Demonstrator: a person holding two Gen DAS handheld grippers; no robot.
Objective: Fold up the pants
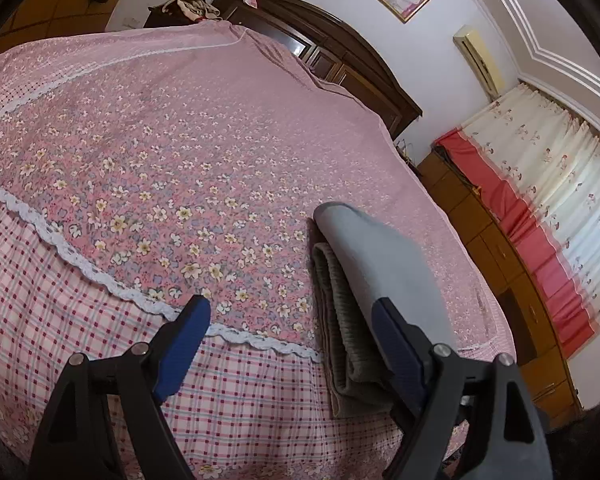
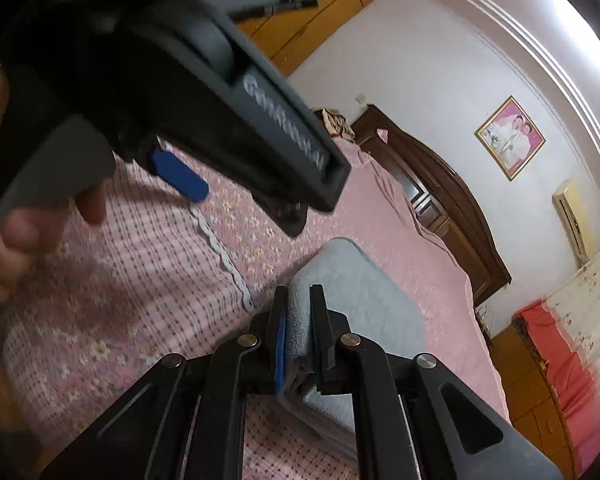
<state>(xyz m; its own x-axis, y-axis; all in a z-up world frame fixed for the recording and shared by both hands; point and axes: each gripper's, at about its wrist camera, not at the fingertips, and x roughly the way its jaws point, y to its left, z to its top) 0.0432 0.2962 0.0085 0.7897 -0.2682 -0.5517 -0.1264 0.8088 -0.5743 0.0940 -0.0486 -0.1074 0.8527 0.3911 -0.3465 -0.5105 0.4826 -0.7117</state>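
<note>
In the left wrist view, the left gripper (image 1: 292, 320) has its fingers wide apart and holds nothing. The folded grey pants (image 1: 364, 276) lie on the pink bed (image 1: 172, 152), near its edge, beside the right finger.

In the right wrist view, the right gripper (image 2: 298, 332) is clamped on an edge of the pants (image 2: 352, 280). The left gripper (image 2: 204, 120) hangs above the bed (image 2: 132, 280), blurred.

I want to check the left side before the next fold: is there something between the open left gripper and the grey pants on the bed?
Nothing visible. The left gripper is open above the floral bedspread, and the folded grey pants lie directly beside its right jaw. The right gripper already pinches them.
</note>
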